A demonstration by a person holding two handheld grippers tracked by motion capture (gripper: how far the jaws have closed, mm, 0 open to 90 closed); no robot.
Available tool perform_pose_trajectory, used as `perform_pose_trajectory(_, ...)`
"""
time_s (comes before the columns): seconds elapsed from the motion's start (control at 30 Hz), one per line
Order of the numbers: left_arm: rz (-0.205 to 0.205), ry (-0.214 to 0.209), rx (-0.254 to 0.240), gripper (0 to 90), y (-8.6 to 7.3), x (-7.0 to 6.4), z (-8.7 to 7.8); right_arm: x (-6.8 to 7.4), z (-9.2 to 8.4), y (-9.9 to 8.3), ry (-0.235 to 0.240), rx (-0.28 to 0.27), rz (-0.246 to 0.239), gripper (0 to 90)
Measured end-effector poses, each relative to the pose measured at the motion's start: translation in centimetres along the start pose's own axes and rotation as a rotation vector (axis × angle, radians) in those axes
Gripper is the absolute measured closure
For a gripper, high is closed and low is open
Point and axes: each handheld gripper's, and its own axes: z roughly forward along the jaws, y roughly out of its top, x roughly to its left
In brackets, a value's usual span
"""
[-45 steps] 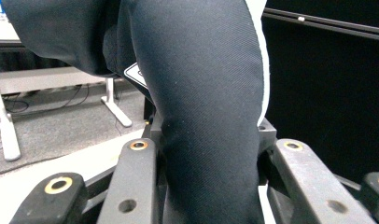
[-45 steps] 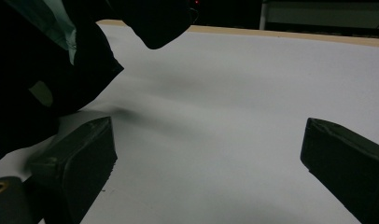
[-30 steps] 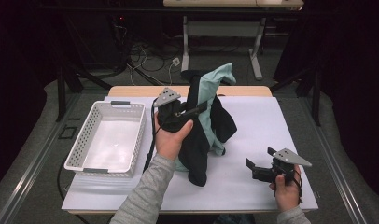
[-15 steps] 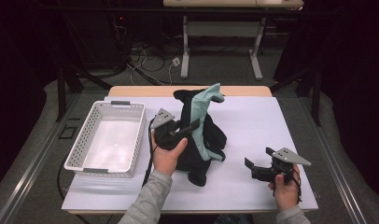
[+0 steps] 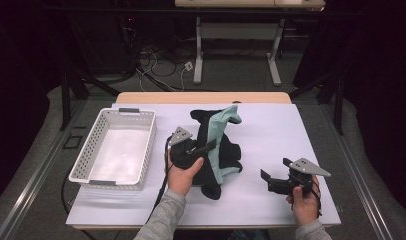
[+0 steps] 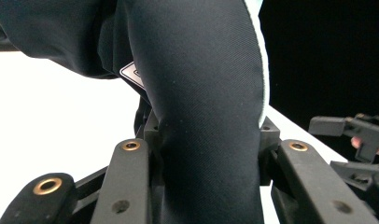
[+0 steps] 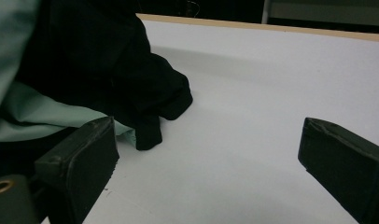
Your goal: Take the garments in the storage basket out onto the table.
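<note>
A black garment with a mint-green lining (image 5: 218,150) lies bunched on the middle of the white table, its top end raised. My left gripper (image 5: 205,148) is at the garment's left side, shut on a thick fold of the black fabric. In the left gripper view that fold (image 6: 211,93) fills the gap between the jaws of the left gripper (image 6: 208,135). My right gripper (image 5: 269,181) is held near the front right of the table, open, apart from the cloth. In the right gripper view the right gripper (image 7: 215,172) has nothing between its jaws, and the garment (image 7: 108,79) lies ahead to the left.
A white perforated basket (image 5: 89,152) stands on the left of the table with nothing visible inside. Bare white tabletop (image 5: 291,130) lies to the right of the garment. Beyond the far wooden edge are a dark floor, cables and stand legs.
My left gripper has come down and toward the person with the garment, which now rests lower and more bunched on the table. The right gripper has barely moved.
</note>
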Motion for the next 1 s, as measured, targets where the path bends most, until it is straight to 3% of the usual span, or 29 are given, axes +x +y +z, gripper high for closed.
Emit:
perform_pose_trajectory(0.57, 0.028, 0.033, 0.100, 54.4, -2.9, 0.5, 2.3, -0.1, -0.1, -0.1, 0.006, 0.006, 0.007, 5.1)
perform_pose_trajectory(0.9, 0.032, 0.046, 0.123, 39.7, -3.3, 0.5, 2.5, -0.3, -0.1, -0.3, 0.002, 0.014, 0.015, 5.9)
perform_pose_trajectory(1.0, 0.065, 0.054, 0.128, 33.8, -3.4, 0.4, 2.5, -0.3, -0.1, -0.3, 0.005, 0.017, 0.009, 5.9)
